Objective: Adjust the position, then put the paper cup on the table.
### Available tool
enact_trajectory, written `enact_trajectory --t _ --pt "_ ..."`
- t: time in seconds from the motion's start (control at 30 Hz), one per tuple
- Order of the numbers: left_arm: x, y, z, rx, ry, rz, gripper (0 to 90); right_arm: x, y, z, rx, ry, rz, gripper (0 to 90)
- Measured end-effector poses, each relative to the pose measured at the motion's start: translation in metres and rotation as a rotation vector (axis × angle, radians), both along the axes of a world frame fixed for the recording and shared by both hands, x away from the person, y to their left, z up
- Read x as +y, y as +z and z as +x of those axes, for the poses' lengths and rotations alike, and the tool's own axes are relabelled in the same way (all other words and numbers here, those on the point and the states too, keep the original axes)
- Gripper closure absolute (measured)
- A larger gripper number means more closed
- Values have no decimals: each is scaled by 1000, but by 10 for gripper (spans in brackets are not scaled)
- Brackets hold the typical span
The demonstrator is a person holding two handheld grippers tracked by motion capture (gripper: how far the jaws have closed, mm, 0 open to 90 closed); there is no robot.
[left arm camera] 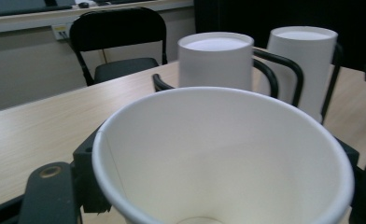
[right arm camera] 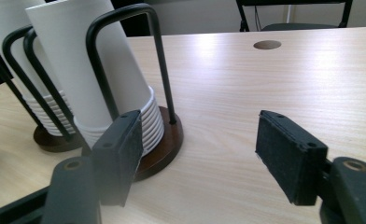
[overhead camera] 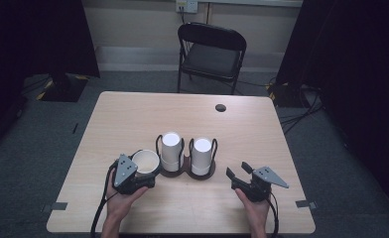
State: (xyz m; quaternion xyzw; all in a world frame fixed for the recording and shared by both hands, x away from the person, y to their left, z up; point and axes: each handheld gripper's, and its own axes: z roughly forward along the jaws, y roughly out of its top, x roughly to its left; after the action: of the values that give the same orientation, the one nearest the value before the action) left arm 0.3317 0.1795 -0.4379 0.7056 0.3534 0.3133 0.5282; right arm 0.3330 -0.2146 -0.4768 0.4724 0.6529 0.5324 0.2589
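Observation:
A black wire rack on a brown wooden base [overhead camera: 187, 172] stands at the table's middle and holds two stacks of upside-down white paper cups, the left stack [overhead camera: 171, 150] and the right stack [overhead camera: 202, 154]. My left gripper [overhead camera: 142, 173] is shut on a single upright white paper cup [overhead camera: 144, 159] just left of the rack; in the left gripper view this cup [left arm camera: 218, 154] shows its open mouth between the jaws, with both stacks [left arm camera: 216, 58] behind it. My right gripper [overhead camera: 238, 171] is open on the table right of the rack; its pads [right arm camera: 120, 154] stand wide apart beside the nearer stack [right arm camera: 92, 70] and base [right arm camera: 165, 140].
A black folding chair [overhead camera: 211, 52] stands behind the far table edge. A round cable hole [overhead camera: 221, 107] sits in the table's far right part. Tape marks [overhead camera: 59, 206] lie near the front corners. Dark curtains hang at both sides.

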Motion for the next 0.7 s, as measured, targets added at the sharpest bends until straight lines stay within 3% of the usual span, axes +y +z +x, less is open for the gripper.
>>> enact_trajectory --t 0.2,0.27,0.43,0.53,0.7 --pt "8 -3 11 11 59 -20 213 0 -4 1 -38 -18 -8 285" --pt "10 0 13 16 80 -9 212 -1 -6 2 -40 -26 -13 259" --pt "16 5 18 2 120 -29 211 -1 -12 3 -33 -45 -27 212" --pt "21 5 27 2 146 -72 211 1 -15 4 -25 -53 -34 196" --pt "28 0 44 11 172 -98 212 3 -16 4 -55 -71 -40 195"
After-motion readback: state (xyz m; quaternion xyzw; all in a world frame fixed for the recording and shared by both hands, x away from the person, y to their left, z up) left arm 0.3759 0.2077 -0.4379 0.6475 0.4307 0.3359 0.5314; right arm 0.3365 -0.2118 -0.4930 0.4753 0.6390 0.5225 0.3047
